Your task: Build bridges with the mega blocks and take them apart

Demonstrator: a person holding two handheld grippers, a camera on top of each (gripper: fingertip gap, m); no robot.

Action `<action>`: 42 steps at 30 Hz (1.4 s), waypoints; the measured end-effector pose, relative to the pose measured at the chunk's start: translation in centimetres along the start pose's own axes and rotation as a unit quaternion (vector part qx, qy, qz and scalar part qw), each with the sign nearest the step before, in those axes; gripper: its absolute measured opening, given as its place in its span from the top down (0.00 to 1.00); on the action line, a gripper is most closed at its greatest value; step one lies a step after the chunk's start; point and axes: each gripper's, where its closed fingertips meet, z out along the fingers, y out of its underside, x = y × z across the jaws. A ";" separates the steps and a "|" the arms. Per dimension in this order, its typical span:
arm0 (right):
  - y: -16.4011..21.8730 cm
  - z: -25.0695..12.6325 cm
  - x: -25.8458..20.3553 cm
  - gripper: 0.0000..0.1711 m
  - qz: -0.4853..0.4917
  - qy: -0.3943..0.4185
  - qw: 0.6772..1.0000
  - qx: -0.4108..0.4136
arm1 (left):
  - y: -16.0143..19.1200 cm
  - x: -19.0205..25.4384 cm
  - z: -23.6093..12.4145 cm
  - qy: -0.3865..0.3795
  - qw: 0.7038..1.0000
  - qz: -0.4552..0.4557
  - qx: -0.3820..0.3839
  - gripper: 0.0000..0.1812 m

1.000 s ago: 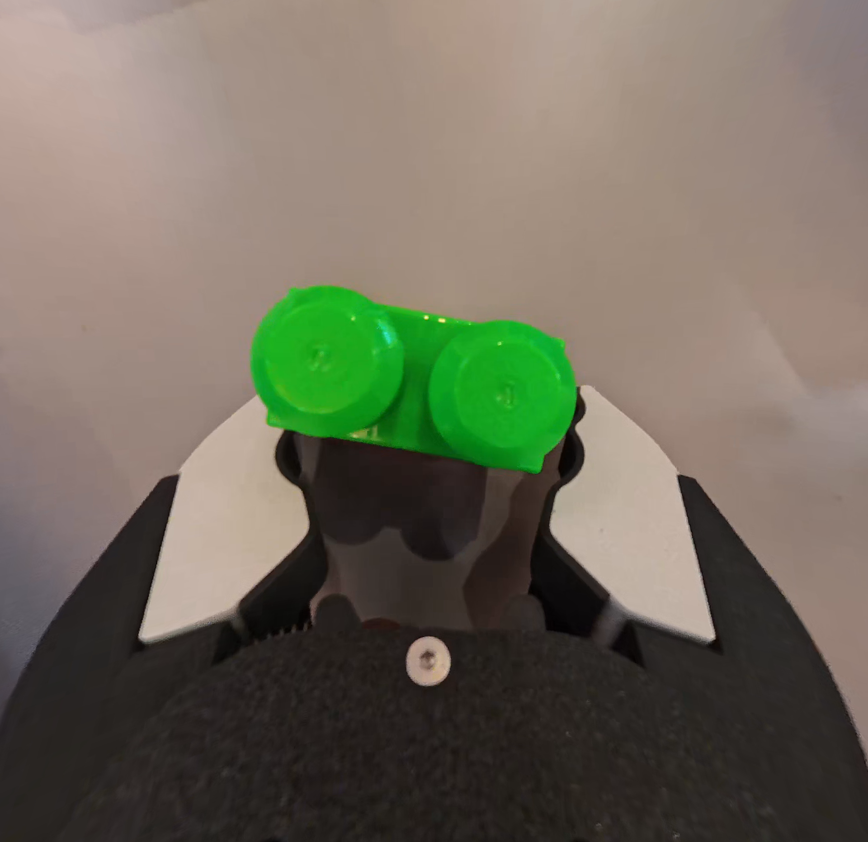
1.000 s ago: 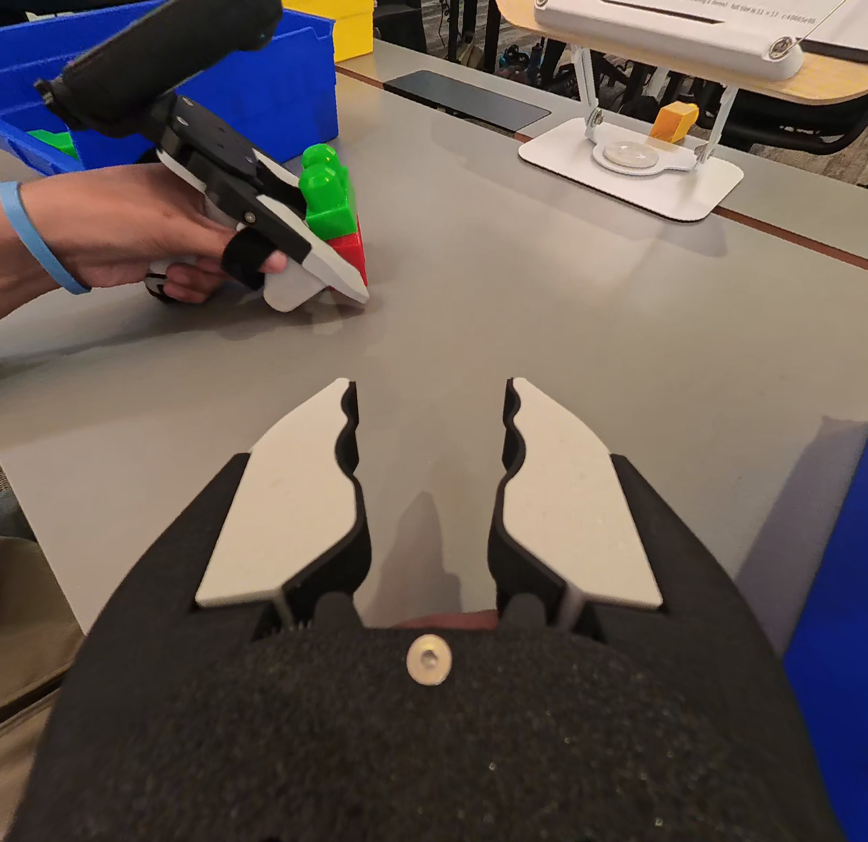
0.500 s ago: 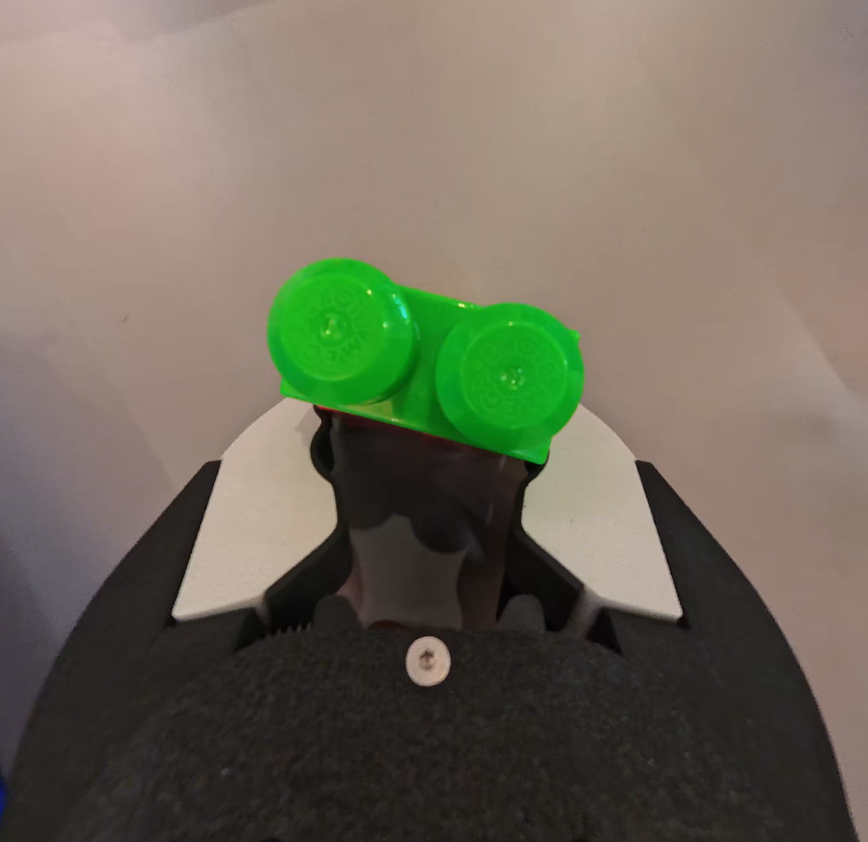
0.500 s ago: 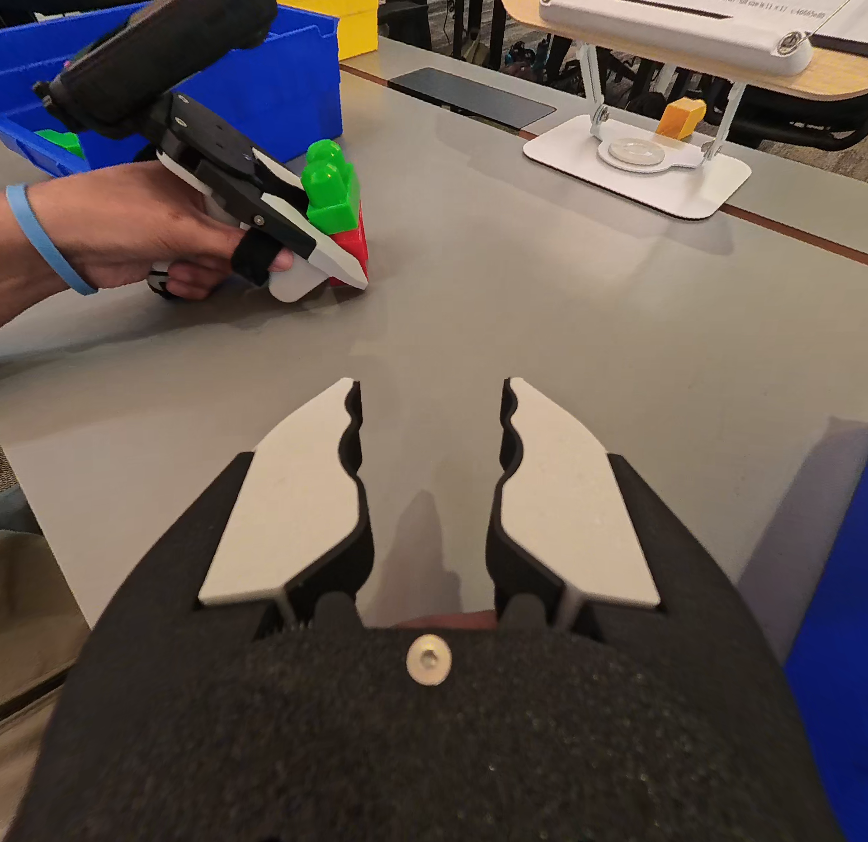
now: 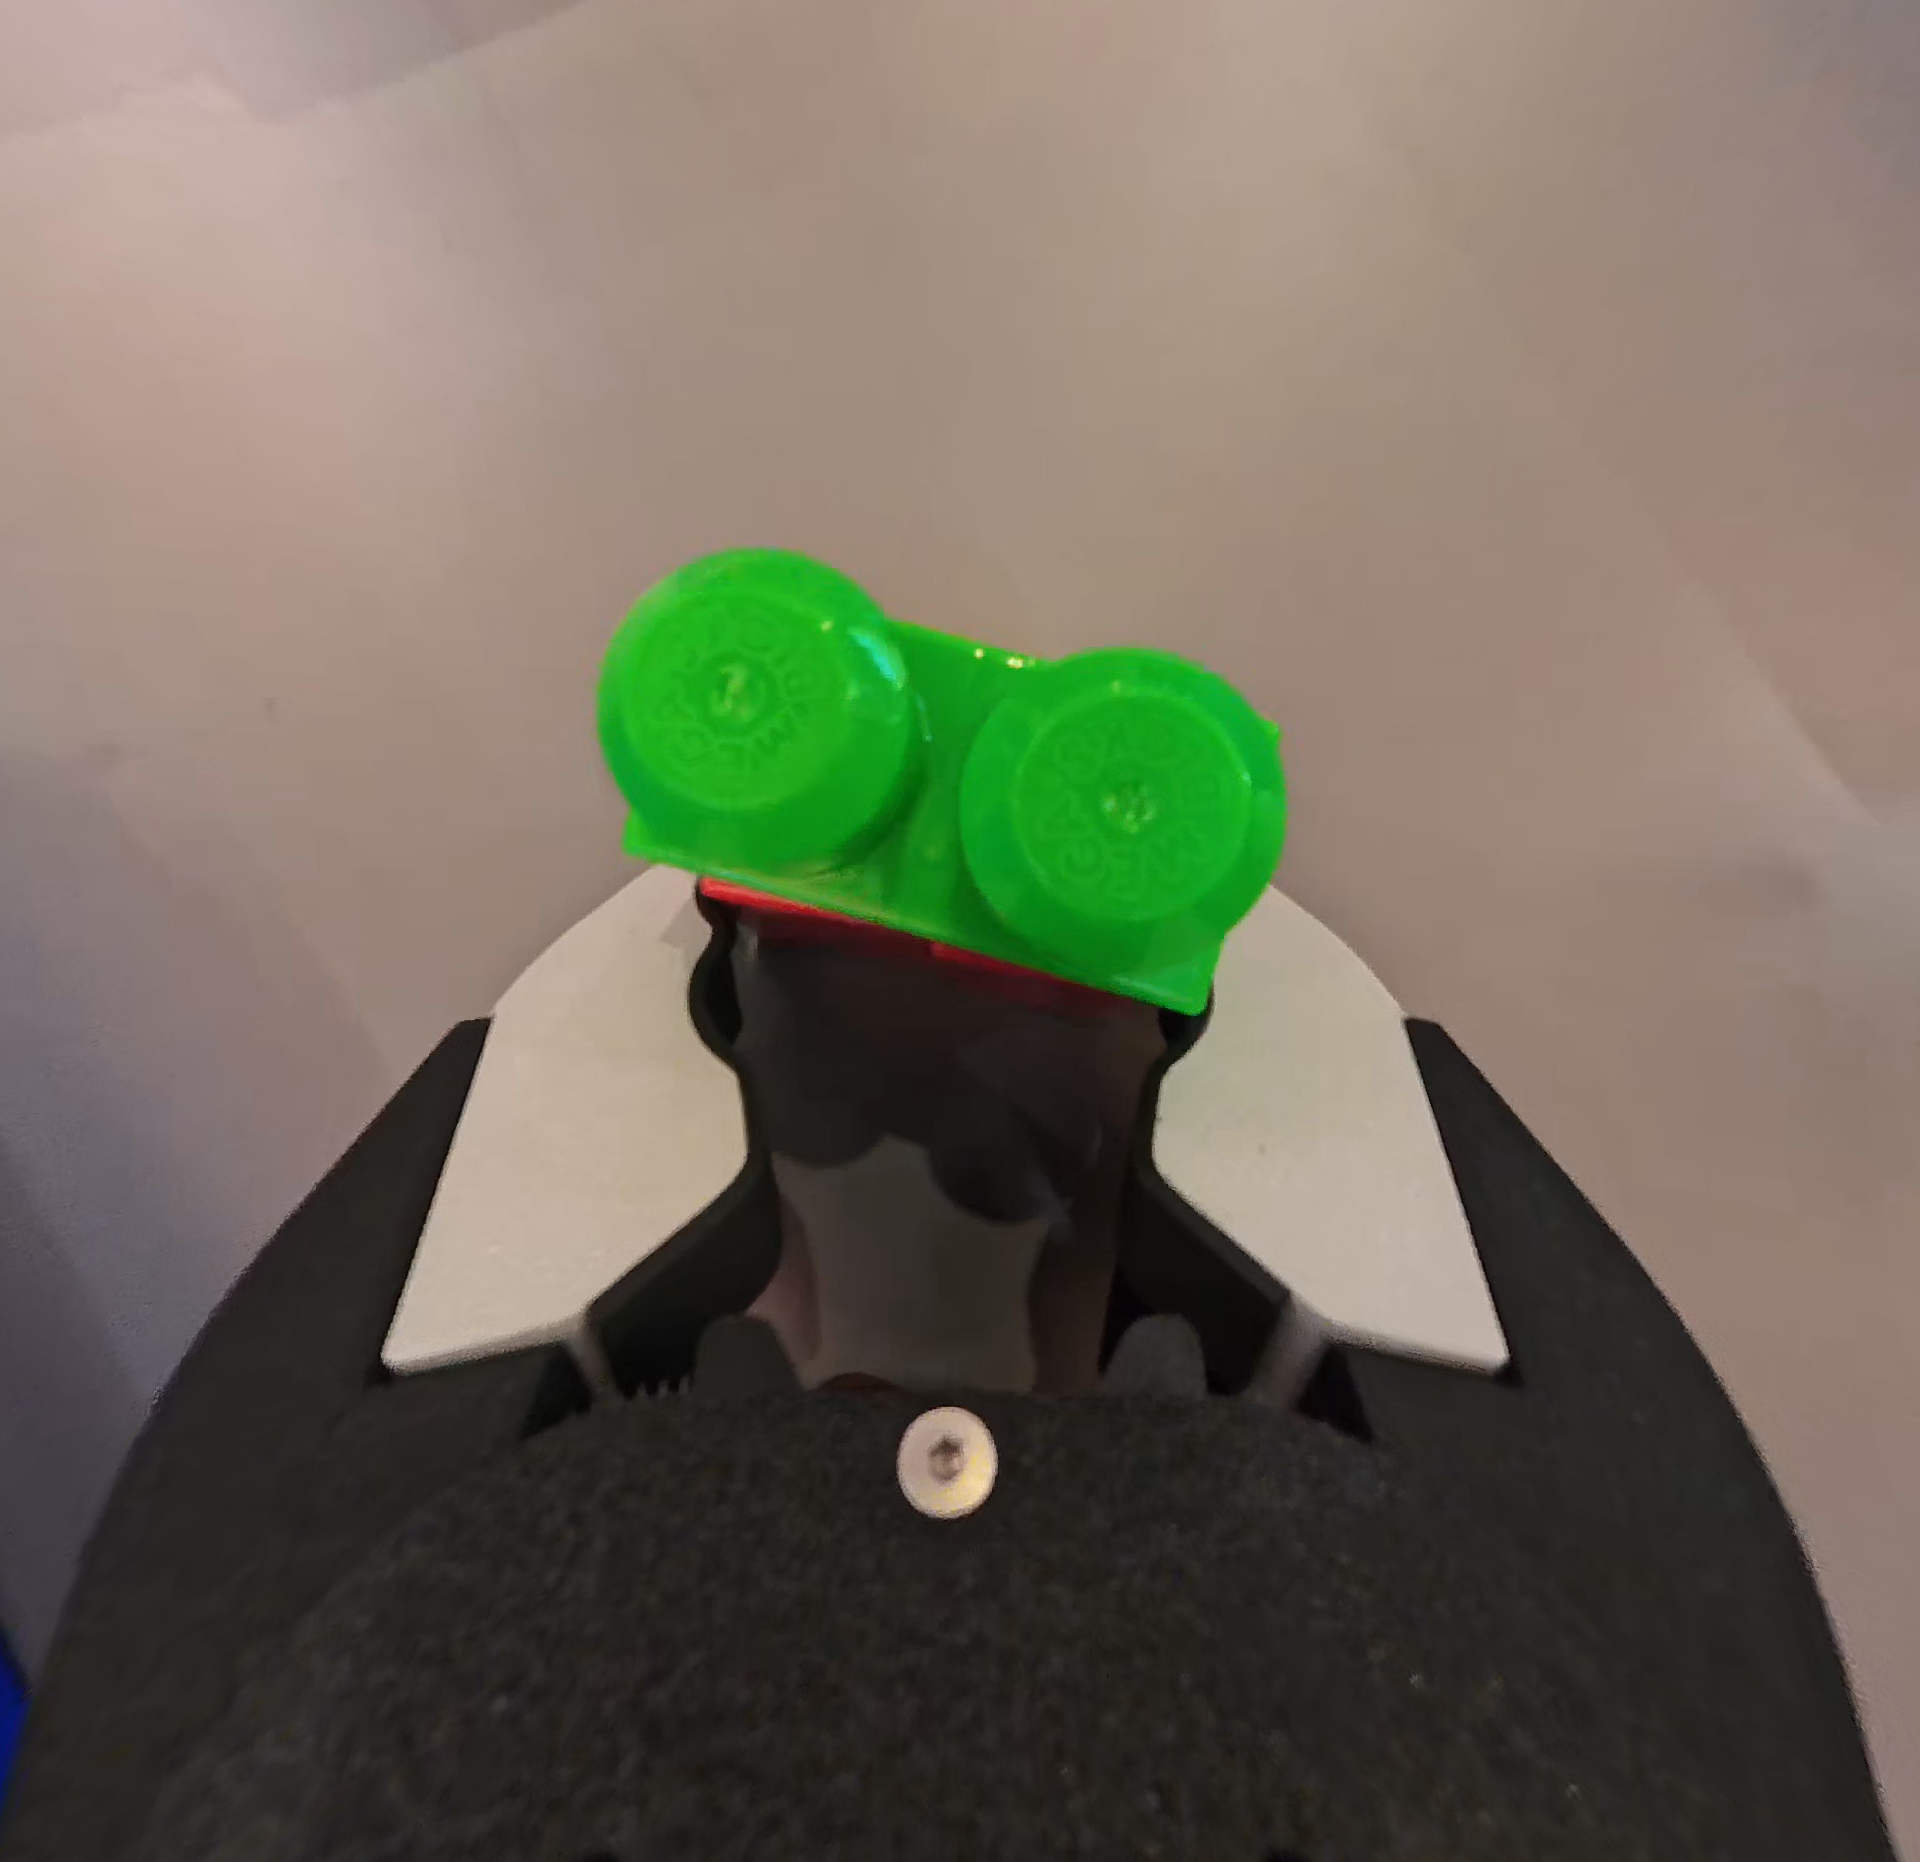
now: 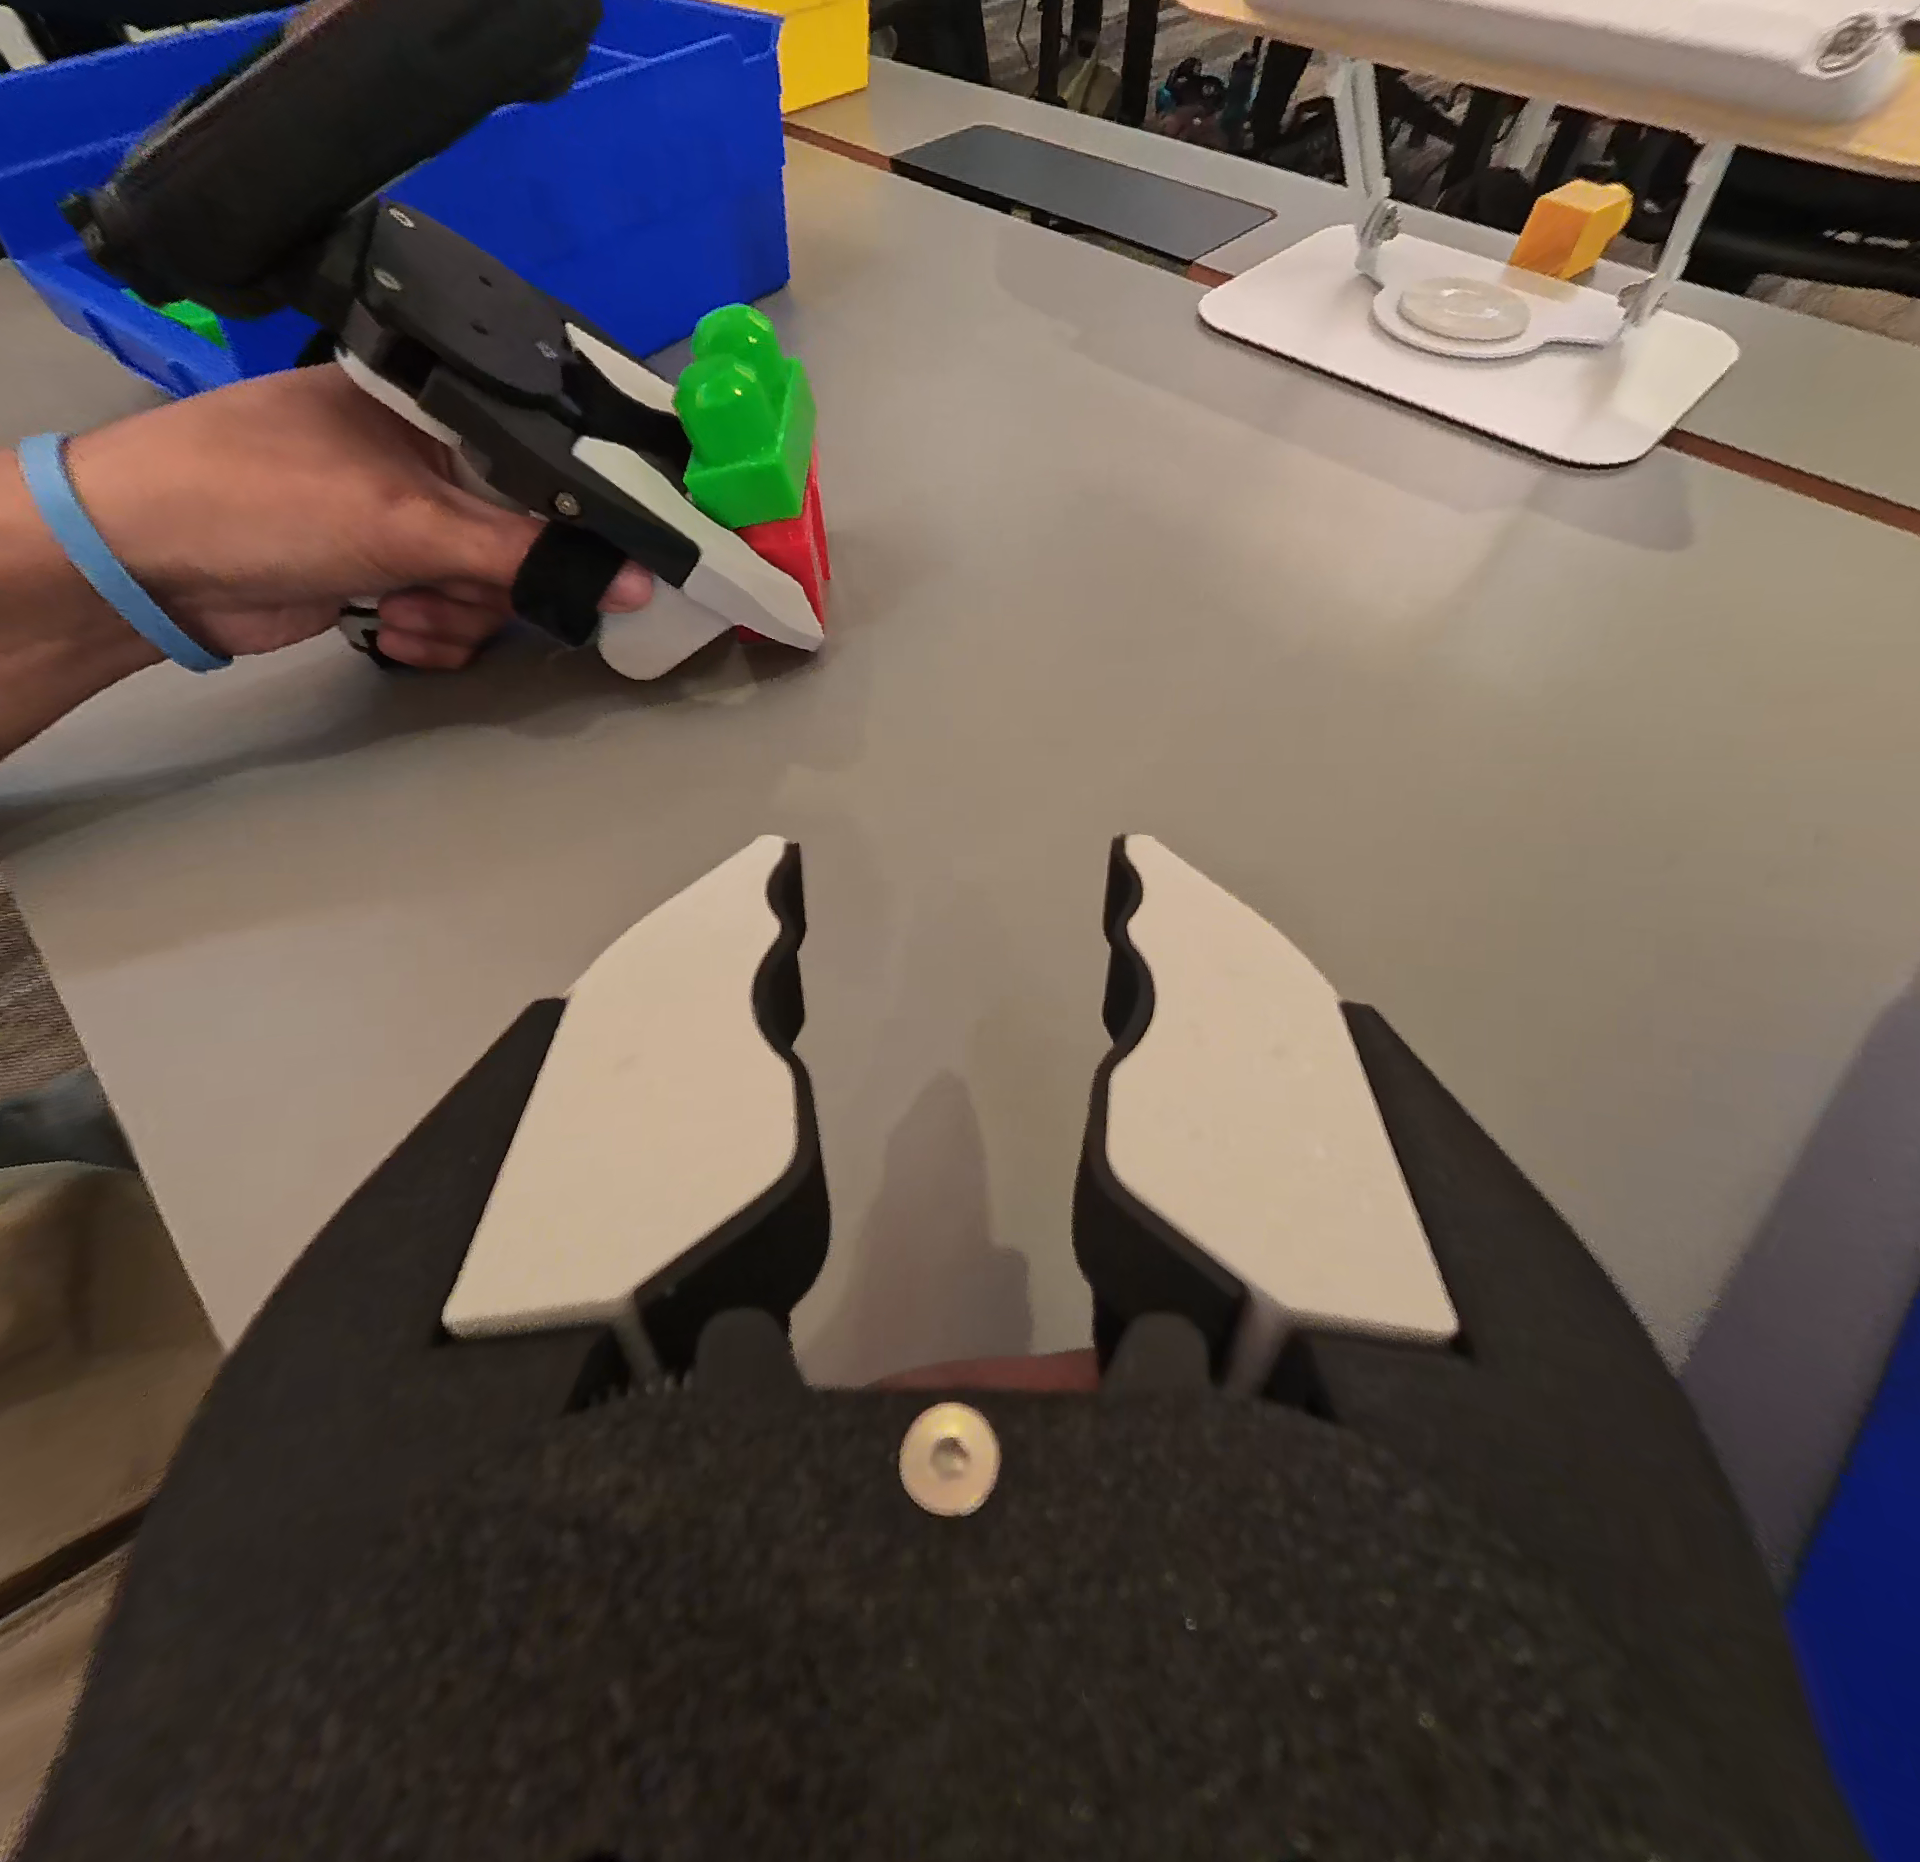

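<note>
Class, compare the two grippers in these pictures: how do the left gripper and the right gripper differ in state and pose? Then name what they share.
The left gripper is closed on the green block stacked on a red block; the right gripper is open and holds nothing.
The left gripper tilts down with its tips at the grey table; the right gripper hangs above the table, apart from the blocks.
Both have white fingers with black pads.

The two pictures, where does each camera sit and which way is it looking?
Left wrist view: sits on the left gripper, facing steeply down at the grey table; its own fingers clamp a red block topped by a green block.
Right wrist view: sits on the open, empty right gripper, looking across the table toward a blue bin; the person's hand shows.
Shared: both blocks, the left gripper, the table.
</note>
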 end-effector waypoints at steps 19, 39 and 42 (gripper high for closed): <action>-6.6 5.4 -5.5 0.78 0.010 -0.160 0.987 -0.011 | -0.7 6.8 -5.4 0.050 0.990 0.105 0.081 0.57; -8.7 3.6 -7.8 1.00 -0.031 -0.196 0.980 0.005 | -0.6 7.8 -6.7 0.041 0.987 0.127 0.087 0.57; -8.5 3.9 -8.3 1.00 -0.015 -0.225 0.974 -0.003 | -0.8 8.4 -7.3 0.046 0.985 0.138 0.093 0.57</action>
